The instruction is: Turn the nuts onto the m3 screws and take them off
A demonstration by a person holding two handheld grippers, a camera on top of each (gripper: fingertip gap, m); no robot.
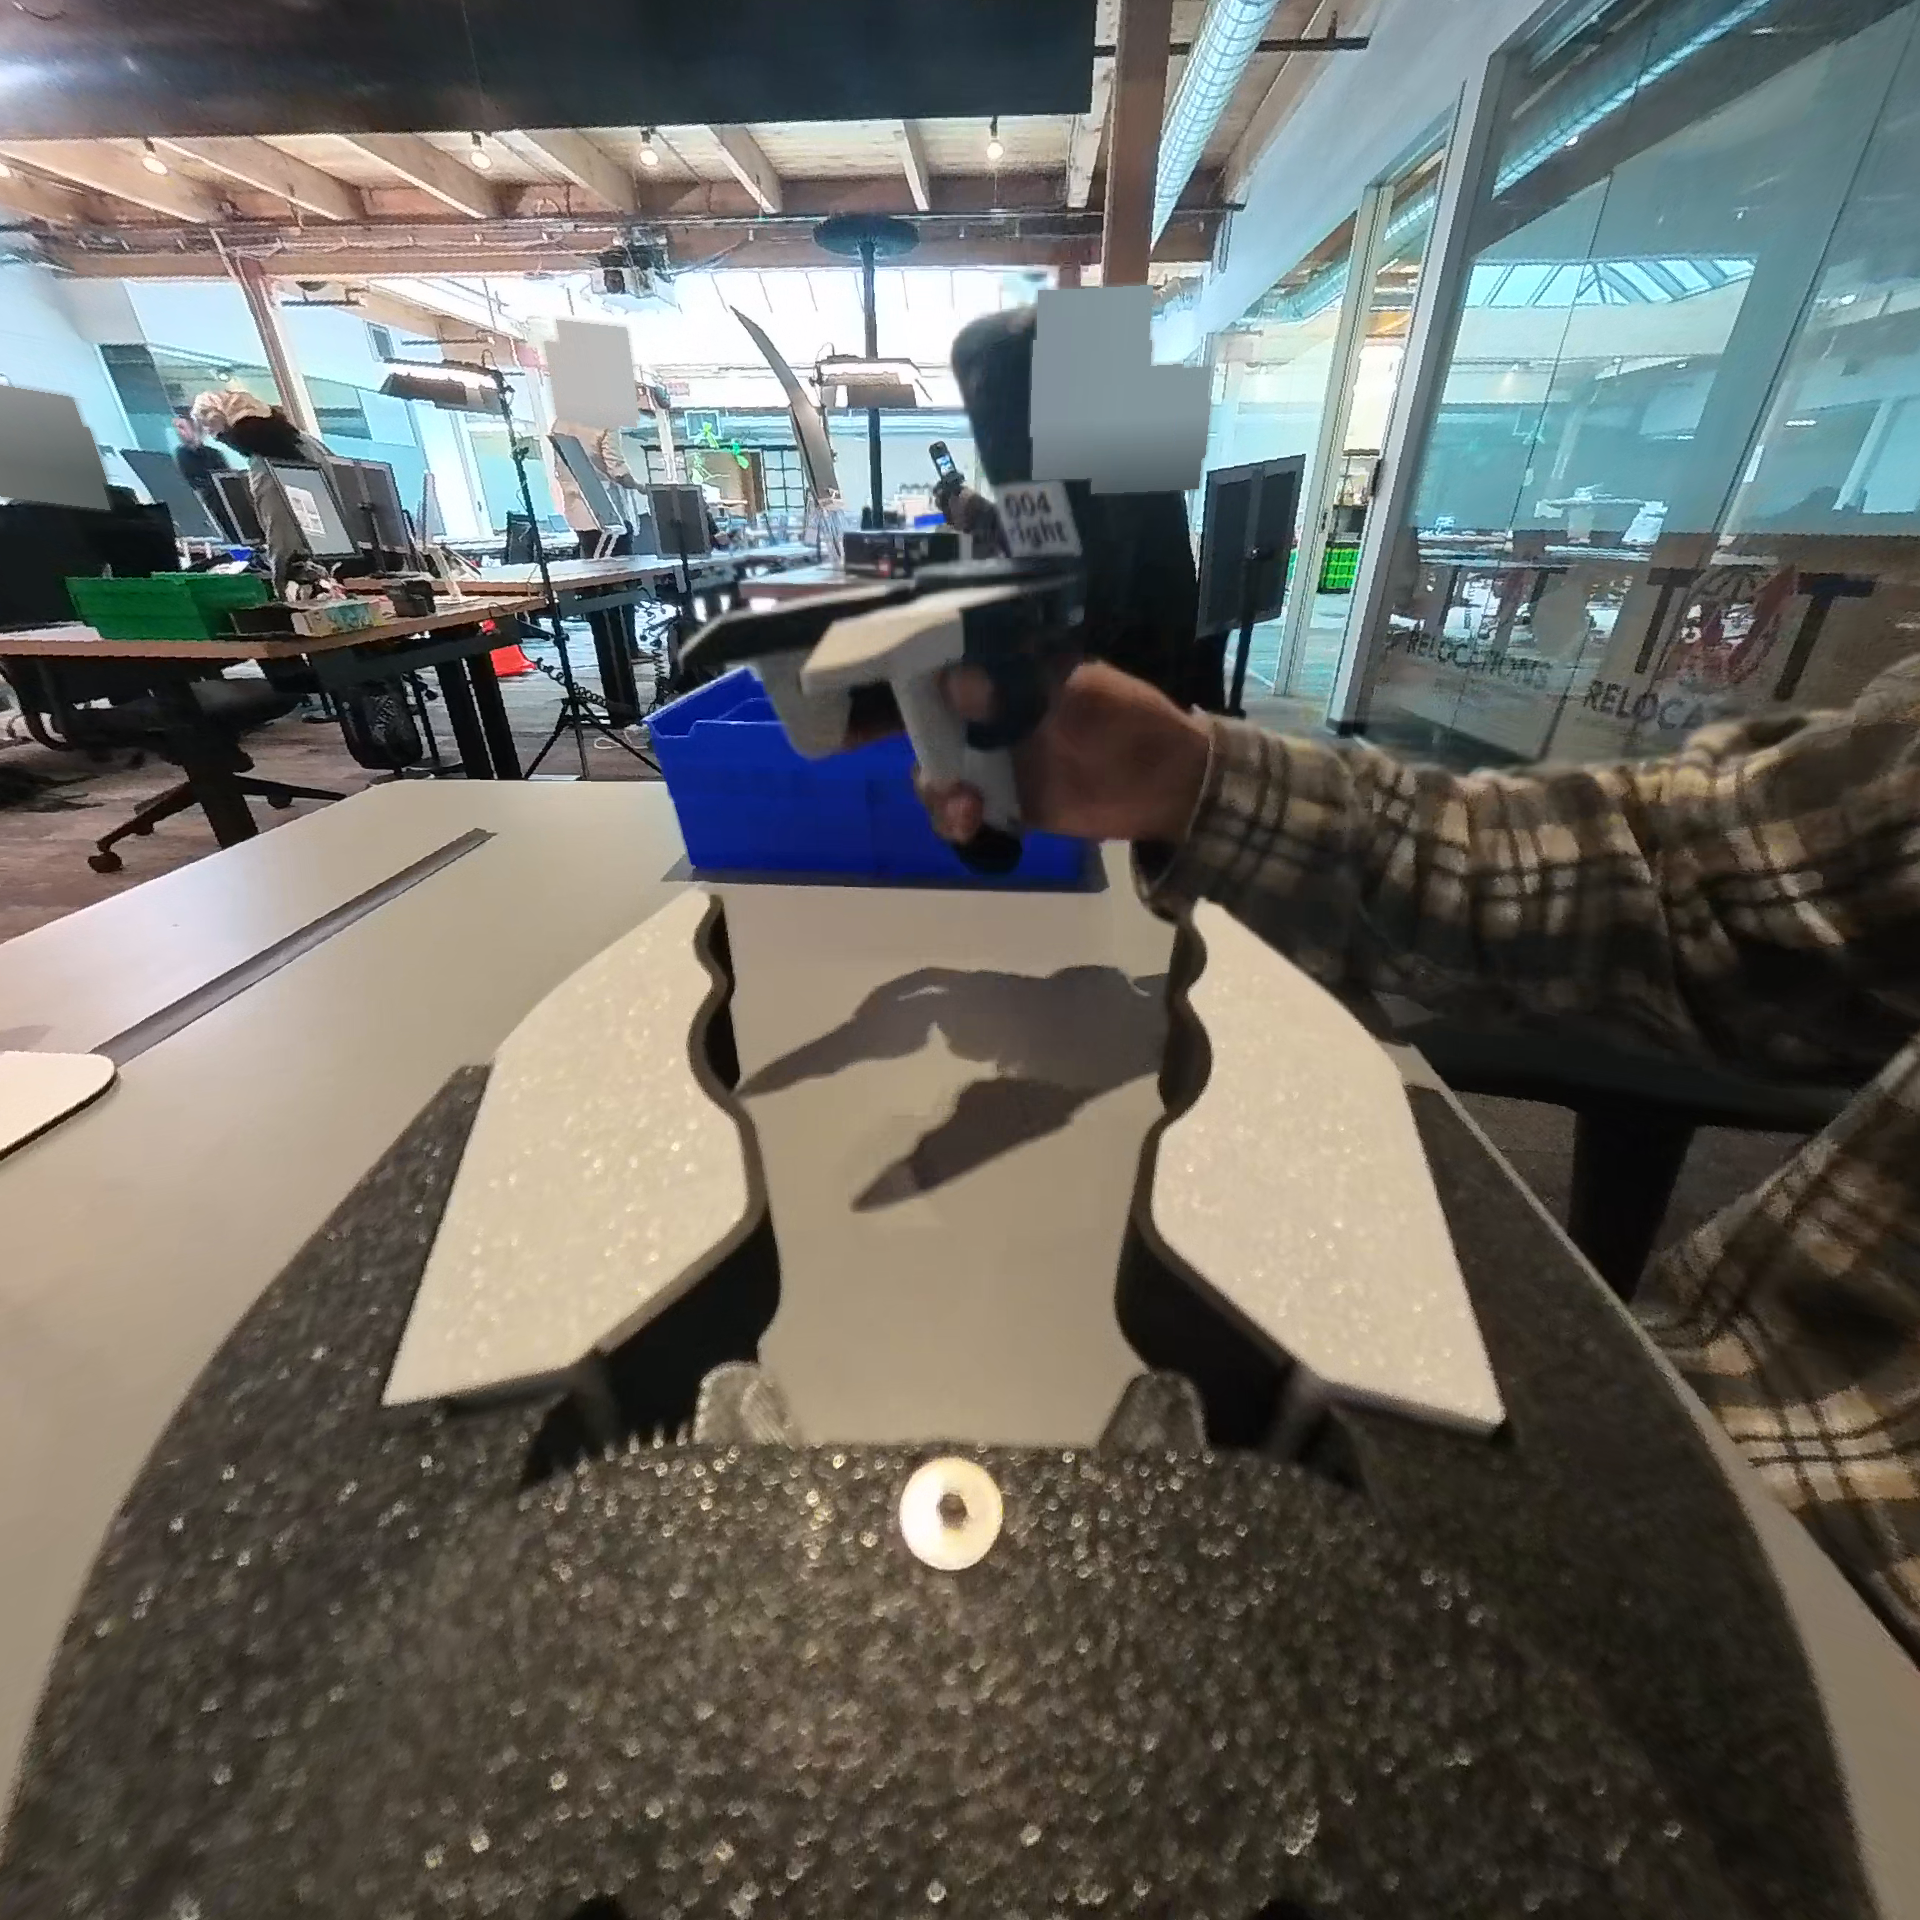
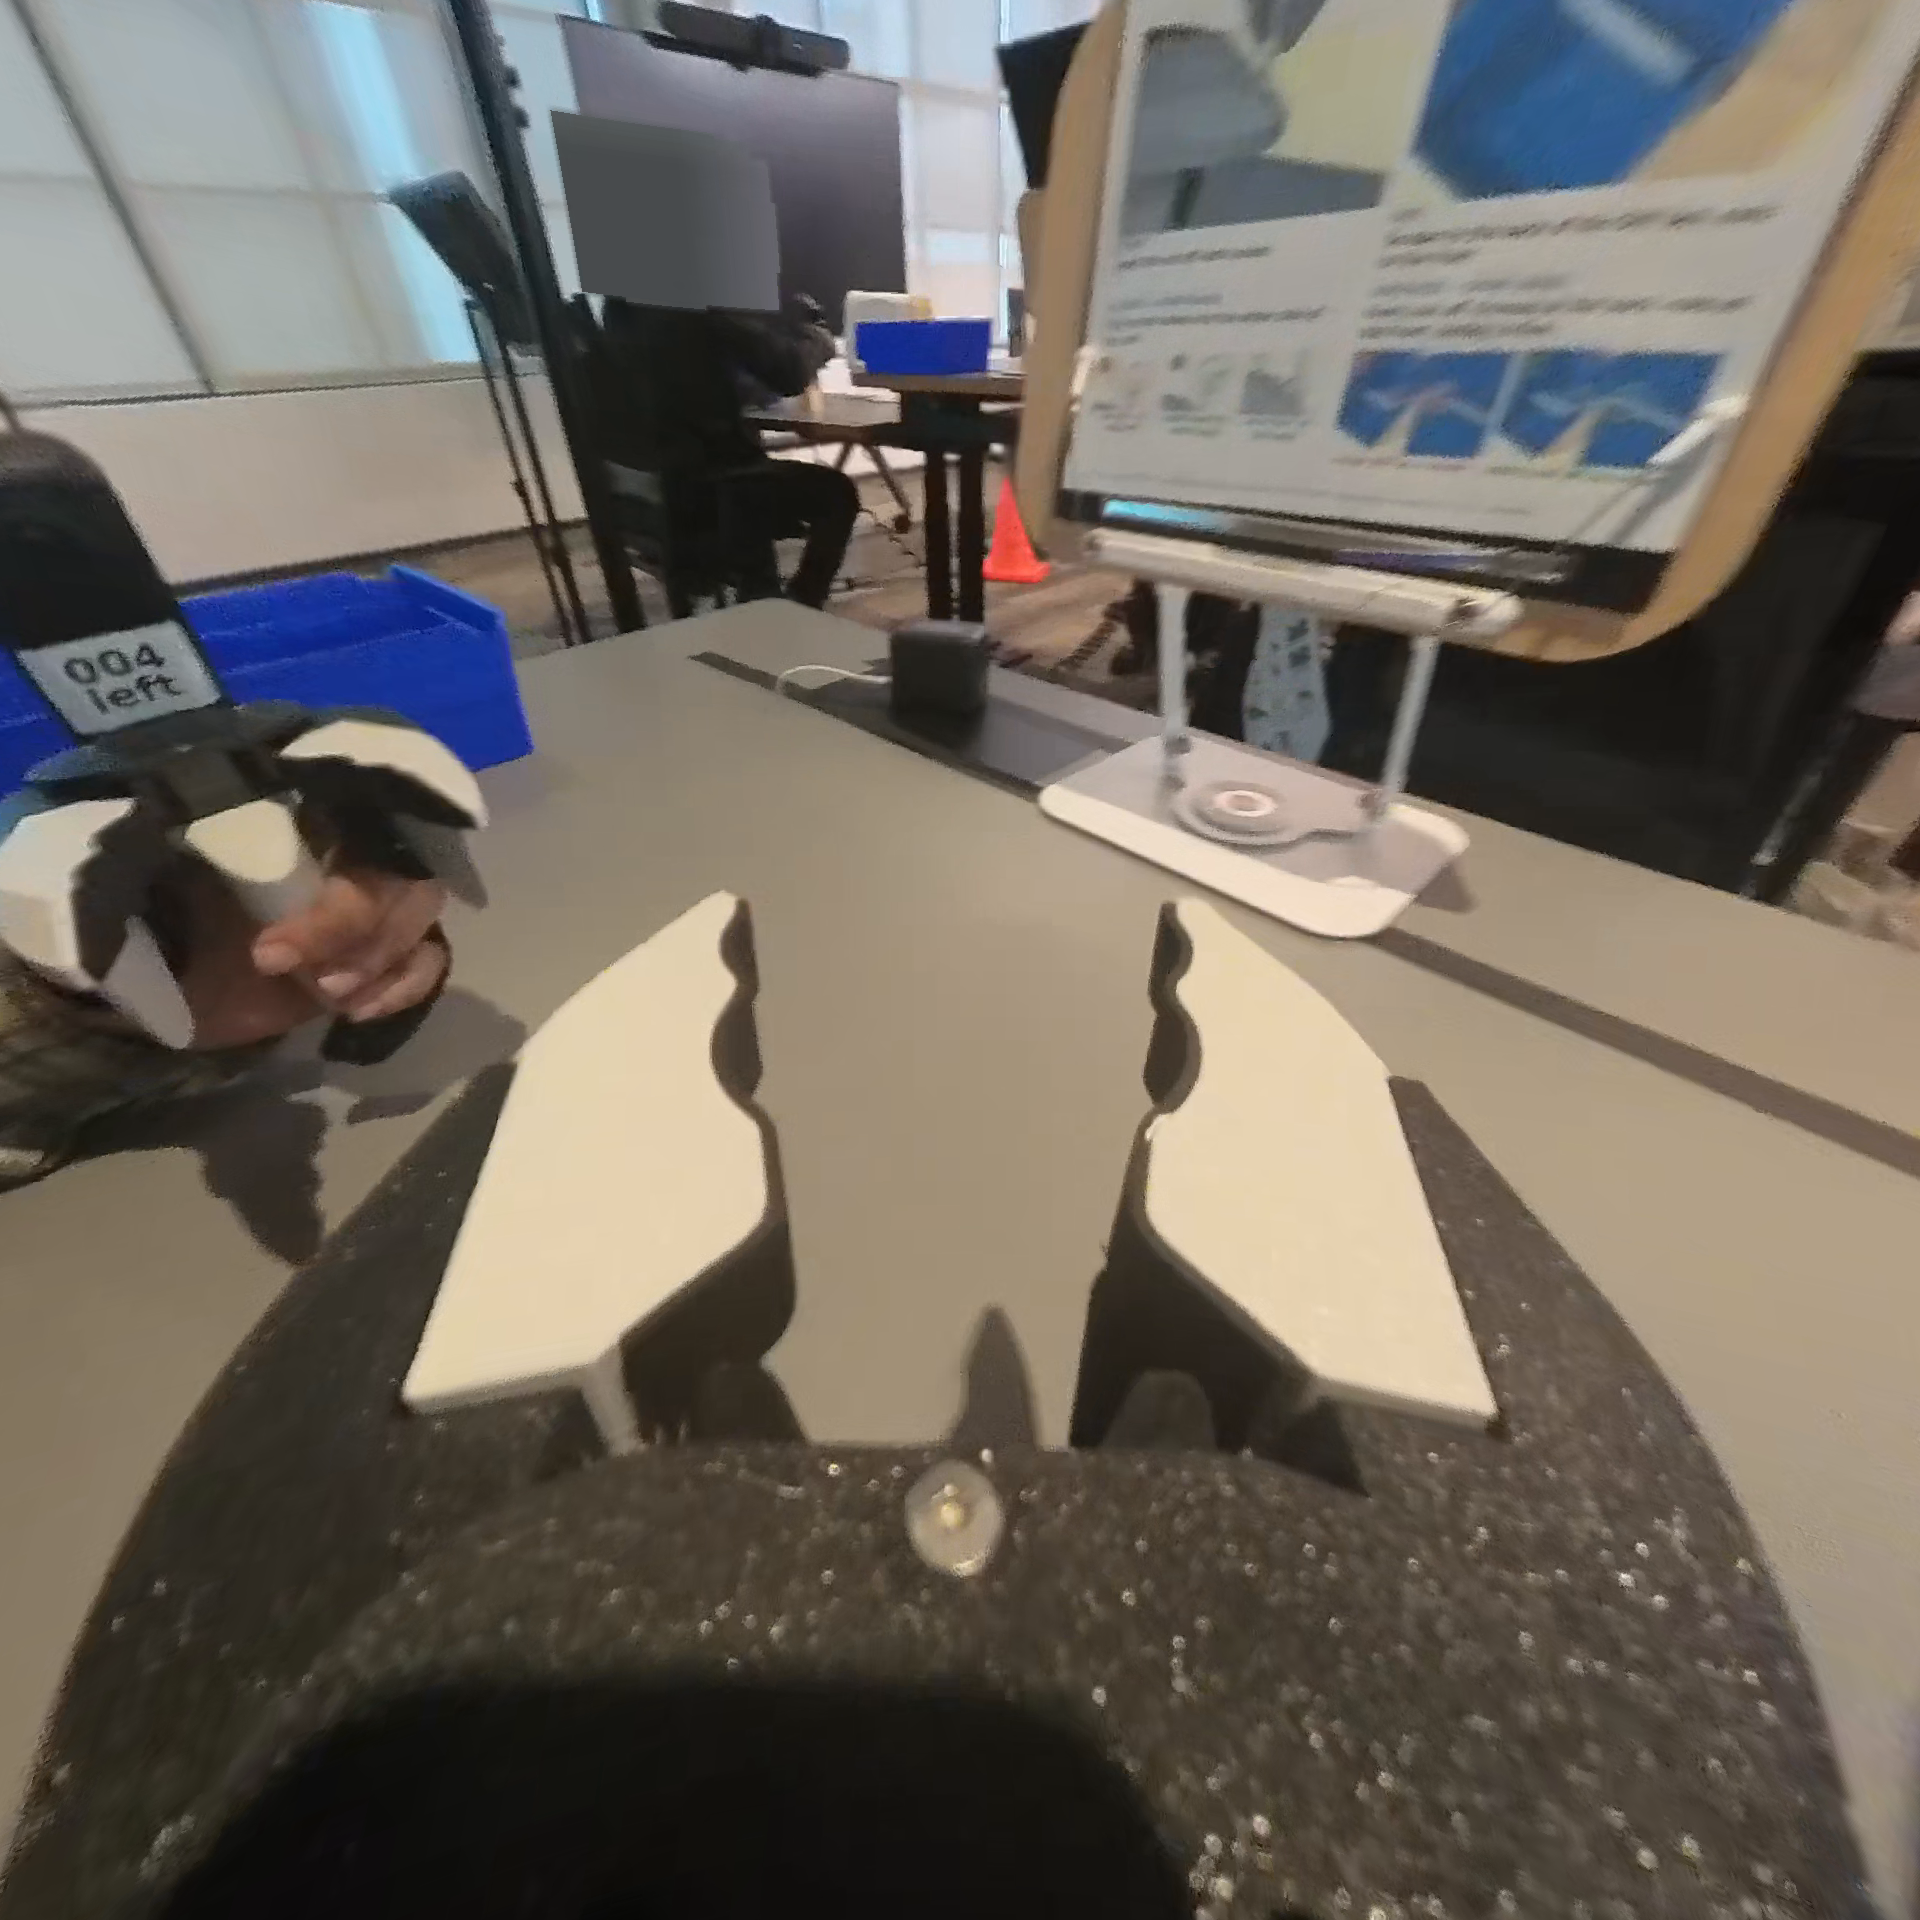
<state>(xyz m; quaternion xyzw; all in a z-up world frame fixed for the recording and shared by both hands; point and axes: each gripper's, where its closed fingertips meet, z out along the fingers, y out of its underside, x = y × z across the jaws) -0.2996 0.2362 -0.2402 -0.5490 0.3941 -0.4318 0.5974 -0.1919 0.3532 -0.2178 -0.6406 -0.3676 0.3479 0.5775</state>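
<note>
My left gripper (image 1: pixel 945 909) is open and empty, low over the grey table (image 1: pixel 312 1091). Its white fingers (image 1: pixel 603 1143) point at a blue bin (image 1: pixel 769 800) at the table's far edge. My right gripper (image 1: pixel 769 675) hangs in a hand above that bin, and its fingers point left. In the right wrist view my right gripper (image 2: pixel 953 906) is open and empty over bare table (image 2: pixel 935 790). The left gripper (image 2: pixel 249 862) shows at the left in a hand, in front of the blue bin (image 2: pixel 395 665). No nuts or screws show in either view.
A tablet with an instruction page (image 2: pixel 1403 291) stands on a white-based stand (image 2: pixel 1247 831) at the right. A small black box (image 2: pixel 938 665) sits on a dark strip across the table. A plaid sleeve (image 1: pixel 1507 852) reaches in from the right. Desks, chairs and people are behind.
</note>
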